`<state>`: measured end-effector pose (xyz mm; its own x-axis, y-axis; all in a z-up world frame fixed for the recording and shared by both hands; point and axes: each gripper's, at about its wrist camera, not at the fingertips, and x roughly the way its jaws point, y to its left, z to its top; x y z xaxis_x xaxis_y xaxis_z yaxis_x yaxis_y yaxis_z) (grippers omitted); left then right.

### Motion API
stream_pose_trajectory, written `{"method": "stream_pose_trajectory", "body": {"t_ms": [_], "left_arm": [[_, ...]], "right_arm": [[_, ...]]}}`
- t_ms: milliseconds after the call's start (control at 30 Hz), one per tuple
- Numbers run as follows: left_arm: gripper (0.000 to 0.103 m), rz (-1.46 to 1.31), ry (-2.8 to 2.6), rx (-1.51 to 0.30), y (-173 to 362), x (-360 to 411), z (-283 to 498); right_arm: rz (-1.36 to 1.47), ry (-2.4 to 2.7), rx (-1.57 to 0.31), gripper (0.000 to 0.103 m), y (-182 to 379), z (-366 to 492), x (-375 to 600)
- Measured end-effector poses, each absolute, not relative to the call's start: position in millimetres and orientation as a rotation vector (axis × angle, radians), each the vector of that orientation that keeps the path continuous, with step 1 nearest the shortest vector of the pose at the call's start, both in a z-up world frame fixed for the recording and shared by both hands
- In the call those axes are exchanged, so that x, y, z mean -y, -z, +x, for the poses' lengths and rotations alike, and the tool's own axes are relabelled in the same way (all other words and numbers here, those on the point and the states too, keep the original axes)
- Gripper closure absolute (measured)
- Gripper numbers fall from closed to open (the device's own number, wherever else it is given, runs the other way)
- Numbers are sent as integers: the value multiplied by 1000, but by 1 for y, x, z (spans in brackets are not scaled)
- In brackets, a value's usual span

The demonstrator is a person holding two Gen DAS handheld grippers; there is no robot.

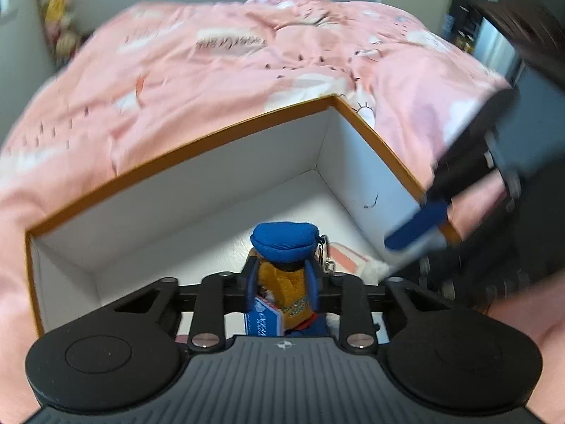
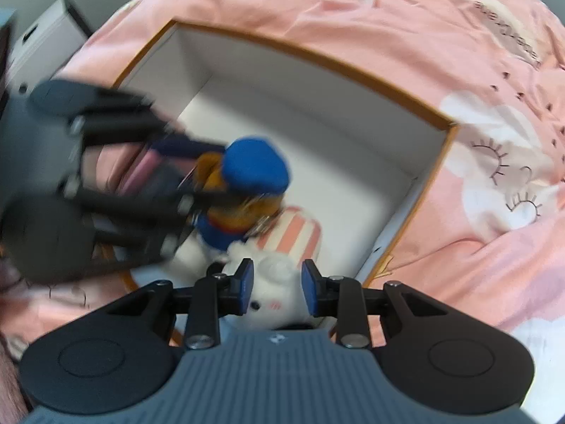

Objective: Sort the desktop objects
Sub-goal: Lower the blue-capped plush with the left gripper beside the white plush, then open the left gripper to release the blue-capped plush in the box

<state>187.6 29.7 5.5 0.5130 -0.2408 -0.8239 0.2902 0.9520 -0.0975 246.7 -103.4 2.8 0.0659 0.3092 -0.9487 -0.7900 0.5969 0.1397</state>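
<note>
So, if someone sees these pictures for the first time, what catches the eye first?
Probably the plush doll with the blue cap, gripped by the left gripper inside the white box with an orange rim. Next, the white plush animal in the box, between the open fingers of the right gripper. All around lies a pink bedspread.

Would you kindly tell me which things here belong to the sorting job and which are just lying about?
Job:
- plush doll with blue cap, gripped by the left gripper
- white plush bunny, between the right gripper fingers
- box

Lying about:
- pink blanket
</note>
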Motion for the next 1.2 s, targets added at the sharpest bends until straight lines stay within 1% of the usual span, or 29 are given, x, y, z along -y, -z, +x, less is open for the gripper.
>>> {"method": "stream_pose_trajectory", "body": {"t_ms": [33, 67, 133, 200, 300, 367, 433, 600, 700, 767, 833, 900, 933, 1033, 1133, 1200], "left_arm": [[84, 5, 331, -1012, -8, -35, 192], [97, -44, 335, -1058, -11, -40, 198], [97, -99, 311, -1170, -10, -47, 210], [97, -96, 281, -1226, -6, -49, 218], [98, -74, 266, -1263, 3, -45, 222], [97, -93, 262, -1267, 7, -45, 221], [97, -123, 247, -1276, 9, -45, 224], [97, -202, 224, -1328, 11, -55, 230], [96, -195, 161, -1323, 17, -64, 236], [96, -216, 152, -1315, 20, -70, 235], [96, -230, 160, -1307, 19, -71, 233], [95, -237, 184, -1293, 19, -71, 231], [95, -249, 196, -1292, 20, -71, 231], [95, -252, 197, -1274, 19, -73, 229], [95, -256, 212, -1243, 16, -74, 224], [92, -264, 222, -1215, 12, -76, 218]], "right_arm": [[-499, -891, -1247, 71, -1, 244, 102], [-527, -907, -1248, 71, 0, 241, 100], [-573, -934, -1253, 71, 3, 235, 97], [-622, -954, -1261, 71, 8, 232, 91], [-681, -962, -1259, 70, 15, 228, 84], [-715, -955, -1247, 65, 18, 225, 81], [-740, -949, -1234, 63, 20, 223, 79], [-735, -927, -1249, 61, 23, 226, 77], [-711, -898, -1262, 54, 26, 228, 75], [-718, -888, -1265, 46, 28, 225, 72], [-722, -879, -1273, 43, 30, 222, 68], [-736, -845, -1276, 57, 31, 221, 64], [-697, -839, -1303, 61, 32, 224, 64], [-594, -813, -1335, 66, 28, 235, 67], [-455, -822, -1393, 66, 22, 251, 78], [-383, -830, -1434, 68, 21, 259, 85]]}}
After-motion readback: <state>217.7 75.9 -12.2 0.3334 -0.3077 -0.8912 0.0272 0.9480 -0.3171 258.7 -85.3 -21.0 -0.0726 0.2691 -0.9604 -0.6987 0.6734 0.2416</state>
